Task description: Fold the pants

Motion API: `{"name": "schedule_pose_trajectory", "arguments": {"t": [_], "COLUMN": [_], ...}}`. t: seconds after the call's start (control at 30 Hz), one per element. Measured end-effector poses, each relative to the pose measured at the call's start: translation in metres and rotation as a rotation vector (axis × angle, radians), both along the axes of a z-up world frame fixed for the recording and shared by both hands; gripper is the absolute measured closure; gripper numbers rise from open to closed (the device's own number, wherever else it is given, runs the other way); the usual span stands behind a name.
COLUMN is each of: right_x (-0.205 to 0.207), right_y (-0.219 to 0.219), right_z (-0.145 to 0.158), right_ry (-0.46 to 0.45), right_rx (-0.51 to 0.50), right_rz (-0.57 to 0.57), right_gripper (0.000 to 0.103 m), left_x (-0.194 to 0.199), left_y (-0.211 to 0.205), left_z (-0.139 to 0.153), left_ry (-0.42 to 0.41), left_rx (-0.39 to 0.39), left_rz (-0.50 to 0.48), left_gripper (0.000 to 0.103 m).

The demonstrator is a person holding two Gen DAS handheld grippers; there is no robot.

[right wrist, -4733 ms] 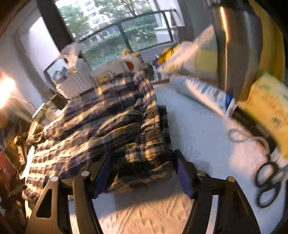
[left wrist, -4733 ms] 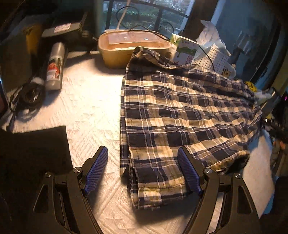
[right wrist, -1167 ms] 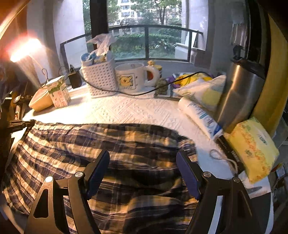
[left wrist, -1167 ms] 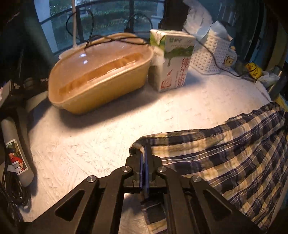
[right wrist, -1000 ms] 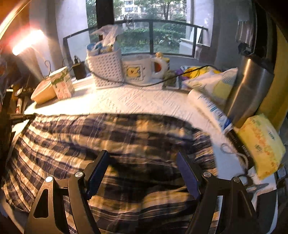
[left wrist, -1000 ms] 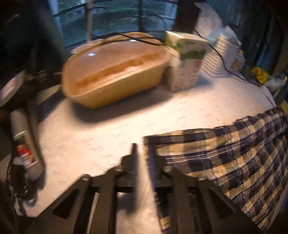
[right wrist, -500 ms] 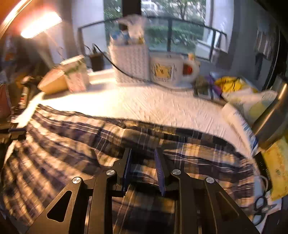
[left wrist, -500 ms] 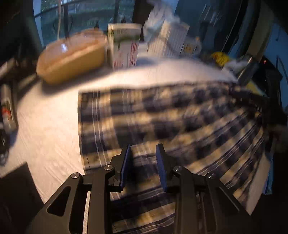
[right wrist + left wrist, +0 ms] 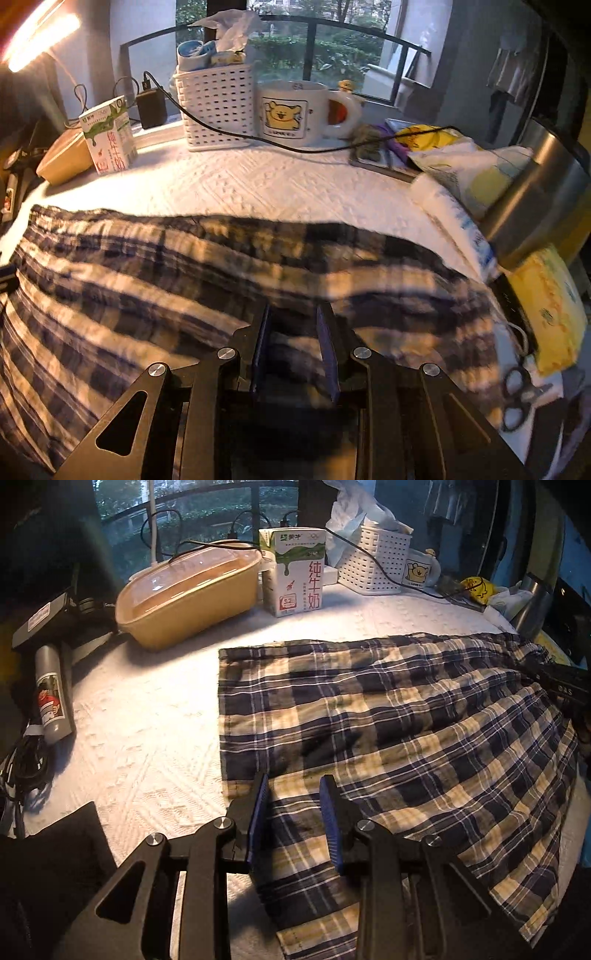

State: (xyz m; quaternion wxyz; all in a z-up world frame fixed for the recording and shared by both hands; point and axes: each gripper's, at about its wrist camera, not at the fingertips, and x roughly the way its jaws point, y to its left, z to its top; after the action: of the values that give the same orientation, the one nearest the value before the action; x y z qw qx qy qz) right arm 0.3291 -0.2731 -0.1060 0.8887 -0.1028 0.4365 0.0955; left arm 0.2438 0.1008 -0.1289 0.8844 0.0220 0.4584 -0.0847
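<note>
Where pants (image 9: 388, 738) lie (flat), carton (image 9: 295, 576) nears.

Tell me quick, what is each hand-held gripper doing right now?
Left hand-held gripper: partly open over the plaid pants, holding nothing.
Right hand-held gripper: partly open over the same pants, no clear hold.

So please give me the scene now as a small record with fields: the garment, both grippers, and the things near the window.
garment: plaid pants, spread flat on the white textured table cover
left gripper: partly open, above the near hem area of the pants, gripping nothing
right gripper: partly open, over the pants; contact unclear, image blurred
behind the pants: lidded tan container, milk carton, white basket, bear mug
right side: scissors, steel flask
fold state: halved lengthwise
</note>
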Motion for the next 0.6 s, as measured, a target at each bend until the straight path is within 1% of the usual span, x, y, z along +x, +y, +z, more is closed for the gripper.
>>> {"name": "schedule_pose_trajectory", "arguments": {"t": [0.07,0.1,0.13,0.17,0.23,0.3,0.33,0.43,0.53,0.57,0.6], "right_x": [-0.009,-0.014,-0.019,-0.026,-0.036,-0.048,-0.051,-0.061,-0.067,-0.068,-0.070], "right_y": [-0.006,-0.008,-0.009,-0.009,-0.005,0.006,0.013,0.036,0.054,0.059,0.060], "right_z": [0.004,0.007,0.011,0.015,0.021,0.022,0.022,0.012,-0.001,-0.006,-0.010], "right_ry": [-0.006,-0.012,-0.020,-0.030,-0.044,-0.037,-0.036,-0.021,0.014,0.025,0.031], "right_rx": [0.009,0.010,0.015,0.022,0.044,0.075,0.077,0.078,0.068,0.054,0.044], "right_rz": [-0.008,-0.011,-0.011,-0.004,0.019,0.072,0.095,0.163,0.195,0.198,0.198], "right_gripper": [0.076,0.076,0.076,0.076,0.076,0.076,0.076,0.076,0.076,0.076,0.076], "left_x": [-0.004,-0.006,-0.012,-0.016,-0.030,-0.046,-0.052,-0.062,-0.066,-0.070,-0.075], "left_y": [0.005,0.006,0.006,0.004,0.003,-0.004,-0.009,-0.023,-0.029,-0.028,-0.027], "left_z": [0.004,0.007,0.014,0.019,0.032,0.040,0.041,0.030,0.006,0.002,0.003], "left_ry": [0.018,0.016,-0.007,-0.023,-0.053,-0.065,-0.063,-0.019,0.058,0.057,0.031], "left_rx": [-0.010,-0.012,-0.024,-0.042,-0.106,-0.160,-0.173,-0.187,-0.145,-0.142,-0.135], "left_rz": [0.029,0.043,0.046,0.040,0.014,-0.027,-0.044,-0.064,-0.027,-0.022,-0.022], "left_gripper": [0.074,0.074,0.074,0.074,0.074,0.074,0.074,0.074,0.074,0.074,0.074]}}
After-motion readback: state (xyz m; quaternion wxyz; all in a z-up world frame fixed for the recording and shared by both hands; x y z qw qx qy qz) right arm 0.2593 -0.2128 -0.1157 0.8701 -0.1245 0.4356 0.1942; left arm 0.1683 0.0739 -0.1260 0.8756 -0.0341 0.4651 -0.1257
